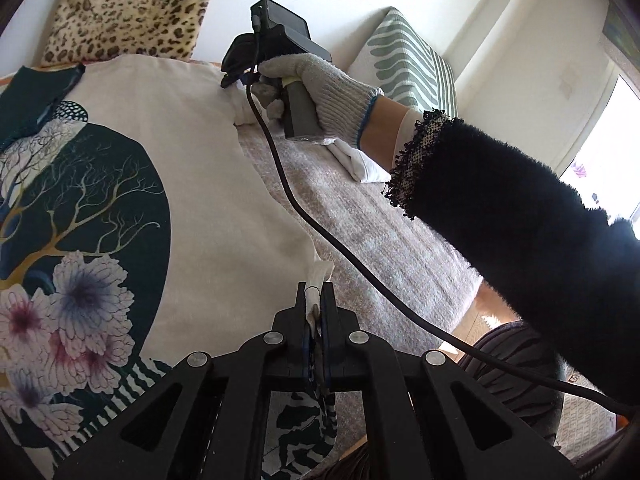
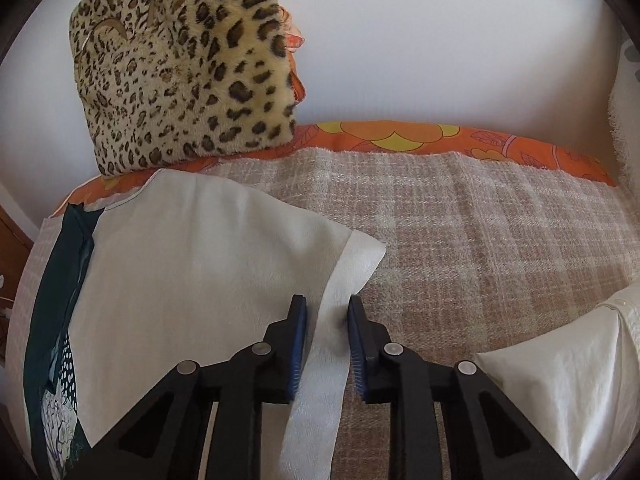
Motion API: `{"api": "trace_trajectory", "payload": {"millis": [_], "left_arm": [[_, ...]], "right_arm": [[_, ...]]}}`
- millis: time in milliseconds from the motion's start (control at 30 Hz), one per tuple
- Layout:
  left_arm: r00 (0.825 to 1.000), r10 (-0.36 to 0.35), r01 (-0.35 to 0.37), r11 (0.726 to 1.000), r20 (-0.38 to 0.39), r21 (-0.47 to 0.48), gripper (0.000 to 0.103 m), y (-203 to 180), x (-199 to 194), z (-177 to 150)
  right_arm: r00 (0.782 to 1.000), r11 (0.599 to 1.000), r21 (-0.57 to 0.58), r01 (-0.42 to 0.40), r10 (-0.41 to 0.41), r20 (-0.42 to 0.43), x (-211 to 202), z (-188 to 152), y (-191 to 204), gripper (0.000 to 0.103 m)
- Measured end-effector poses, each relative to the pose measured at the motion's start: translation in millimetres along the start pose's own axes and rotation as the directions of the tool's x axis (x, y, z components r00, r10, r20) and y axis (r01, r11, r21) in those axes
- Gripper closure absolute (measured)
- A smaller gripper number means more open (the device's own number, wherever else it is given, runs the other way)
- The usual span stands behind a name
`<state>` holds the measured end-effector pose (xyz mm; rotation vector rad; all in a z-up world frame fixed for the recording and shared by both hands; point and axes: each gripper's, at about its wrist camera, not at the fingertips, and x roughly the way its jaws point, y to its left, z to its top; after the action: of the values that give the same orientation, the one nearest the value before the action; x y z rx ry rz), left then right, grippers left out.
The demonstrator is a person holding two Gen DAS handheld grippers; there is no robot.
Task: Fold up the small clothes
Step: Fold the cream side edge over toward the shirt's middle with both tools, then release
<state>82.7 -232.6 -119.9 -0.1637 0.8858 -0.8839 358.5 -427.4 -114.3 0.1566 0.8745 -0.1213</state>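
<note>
The left gripper (image 1: 315,300) has its jaws closed tight on the hem corner of the cream printed top (image 1: 192,184), which lies spread flat across the woven blanket (image 2: 480,240) on the bed. Farther along that side, the right gripper (image 2: 327,320) has its jaws parted, straddling the top's sleeve edge without pinching it. A leopard-print cushion (image 2: 184,68) stands against the wall at the bed's far edge.

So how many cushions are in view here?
2. The leopard-print cushion leans on the wall behind the printed shirt; the green-striped cushion stands farther right, past the right gripper. Others may sit outside both views.
</note>
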Motion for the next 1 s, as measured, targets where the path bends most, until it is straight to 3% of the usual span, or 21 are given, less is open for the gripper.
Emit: {"api": "trace_trajectory", "payload": {"millis": [67, 233, 500, 867, 1000], "left_arm": [[1.0, -0.004, 0.004, 0.999, 0.014, -0.038, 0.1, 8, -2, 3], [0.999, -0.003, 0.008, 0.994, 0.045, -0.11, 0.101, 24, -17, -5], [0.997, 0.011, 0.001, 0.985, 0.07, -0.17, 0.101, 43, -45, -22], [0.986, 0.107, -0.08, 0.977, 0.129, -0.2, 0.101, 58, -87, -40], [0.986, 0.106, -0.074, 0.97, 0.131, -0.23, 0.101, 66, -95, -48]], "right_arm": [[1.0, 0.999, -0.022, 0.024, -0.024, 0.003, -2, 1, 8, 0.099], [0.999, 0.998, -0.047, 0.037, -0.038, -0.009, -19, 18, 28, 0.1], [0.999, 0.991, -0.129, 0.046, -0.045, 0.011, -45, 42, 97, 0.1], [0.997, 0.956, -0.285, 0.074, -0.076, 0.005, -26, 35, 203, 0.1], [0.998, 0.946, -0.318, 0.061, -0.067, -0.009, -18, 36, 234, 0.1]]}}
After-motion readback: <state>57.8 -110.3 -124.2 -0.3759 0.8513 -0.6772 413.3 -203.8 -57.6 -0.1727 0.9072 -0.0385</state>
